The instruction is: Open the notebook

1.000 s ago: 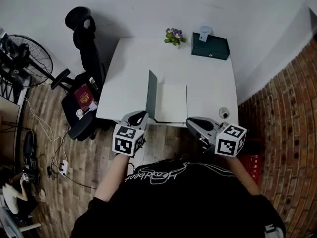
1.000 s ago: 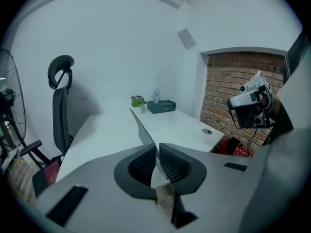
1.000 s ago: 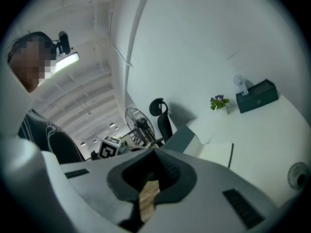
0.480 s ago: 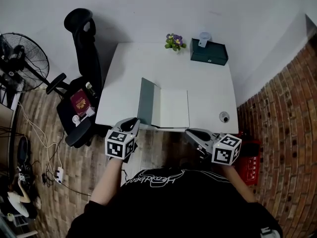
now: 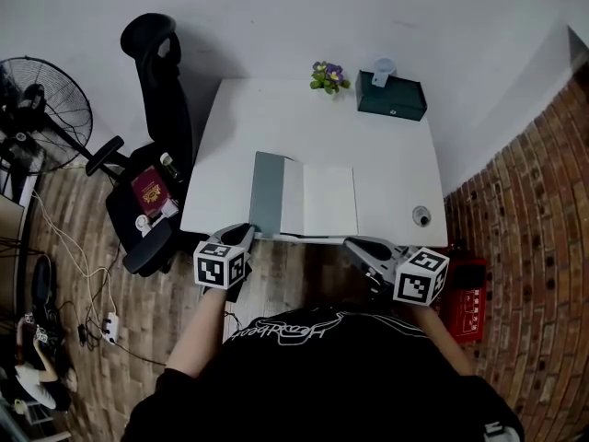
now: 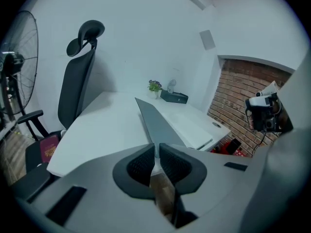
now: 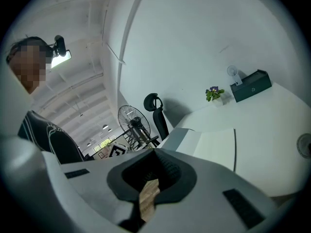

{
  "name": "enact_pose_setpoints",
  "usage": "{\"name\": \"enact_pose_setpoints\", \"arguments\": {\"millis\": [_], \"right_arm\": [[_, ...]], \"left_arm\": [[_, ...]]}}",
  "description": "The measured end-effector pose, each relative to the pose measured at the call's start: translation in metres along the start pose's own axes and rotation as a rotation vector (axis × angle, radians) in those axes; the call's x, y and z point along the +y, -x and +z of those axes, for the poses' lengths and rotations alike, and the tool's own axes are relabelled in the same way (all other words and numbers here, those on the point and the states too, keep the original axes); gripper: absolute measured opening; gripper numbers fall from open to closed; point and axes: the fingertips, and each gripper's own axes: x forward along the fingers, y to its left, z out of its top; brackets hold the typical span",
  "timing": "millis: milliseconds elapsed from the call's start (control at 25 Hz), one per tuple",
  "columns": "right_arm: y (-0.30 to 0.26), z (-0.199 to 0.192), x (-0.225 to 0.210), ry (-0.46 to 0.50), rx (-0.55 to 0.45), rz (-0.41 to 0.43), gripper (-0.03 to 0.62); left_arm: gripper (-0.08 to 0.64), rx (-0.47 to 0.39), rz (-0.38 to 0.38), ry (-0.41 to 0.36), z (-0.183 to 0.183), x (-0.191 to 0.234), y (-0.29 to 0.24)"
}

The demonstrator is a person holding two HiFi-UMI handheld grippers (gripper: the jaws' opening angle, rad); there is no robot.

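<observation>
- Here, the notebook [image 5: 317, 199] lies open at the middle of the white table [image 5: 386, 155], close to the table's lower edge in the head view.
- Its white pages face up, and its grey cover [image 5: 266, 191] is spread out to their left.
- The left gripper [image 5: 241, 236] sits at the lower left corner of the notebook, just off the table's edge.
- In the left gripper view, the left gripper's [image 6: 155, 152] jaws are pressed almost together, pinching the near corner of the cover [image 6: 155, 123], which runs away from them as a grey wedge.
- The right gripper [image 5: 368, 251] hangs below the table's lower edge, to the lower right of the notebook and apart from it.
- In the right gripper view, the right gripper's [image 7: 155, 171] jaws stand apart with nothing between them; only wooden floor shows through the gap.
- At the table's upper edge stand a small plant [image 5: 324, 74] and a dark green box [image 5: 392, 97].
- An office chair [image 5: 161, 72] stands to the left of the table, with a fan [image 5: 46, 109] farther left.
</observation>
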Motion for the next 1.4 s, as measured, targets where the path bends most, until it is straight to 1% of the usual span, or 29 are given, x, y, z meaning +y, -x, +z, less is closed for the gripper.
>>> {"name": "enact_pose_setpoints", "arguments": {"millis": [280, 480, 520, 560, 600, 720, 800, 960, 1080, 1320, 1400], "right_arm": [[-0.004, 0.000, 0.001, -0.001, 0.003, 0.003, 0.002], [0.003, -0.003, -0.002, -0.012, 0.002, -0.001, 0.002], [0.006, -0.005, -0.003, -0.018, 0.001, -0.003, 0.002], [0.009, -0.006, -0.004, -0.023, 0.001, -0.004, 0.002], [0.011, -0.008, -0.005, -0.026, 0.001, -0.003, 0.002], [0.020, -0.008, -0.005, -0.023, -0.002, 0.009, 0.002], [0.025, -0.006, -0.002, -0.014, -0.008, 0.028, 0.002], [0.035, 0.002, 0.011, 0.009, -0.033, 0.085, 0.002], [0.044, 0.003, 0.022, 0.032, -0.027, 0.125, 0.002], [0.069, -0.005, 0.048, 0.101, -0.008, 0.203, 0.002], [0.081, -0.009, 0.056, 0.110, -0.012, 0.224, 0.002]], "left_arm": [[0.048, 0.026, 0.009, 0.003, -0.013, 0.006, -0.005], [0.055, 0.045, 0.039, 0.021, -0.020, 0.015, -0.007], [0.085, 0.051, 0.042, 0.027, -0.023, 0.015, -0.007], [0.140, 0.059, 0.047, 0.034, -0.025, 0.016, -0.006], [0.172, 0.066, 0.055, 0.037, -0.026, 0.015, -0.005], [0.226, 0.055, 0.081, 0.021, -0.022, 0.006, 0.002], [0.256, 0.038, 0.077, 0.011, -0.015, -0.009, 0.011], [0.258, -0.013, 0.023, 0.002, 0.001, -0.054, 0.033], [0.258, -0.051, -0.023, 0.002, 0.010, -0.092, 0.052], [0.255, -0.150, -0.150, 0.036, 0.029, -0.170, 0.090], [0.222, -0.187, -0.202, 0.039, 0.035, -0.197, 0.100]]}}
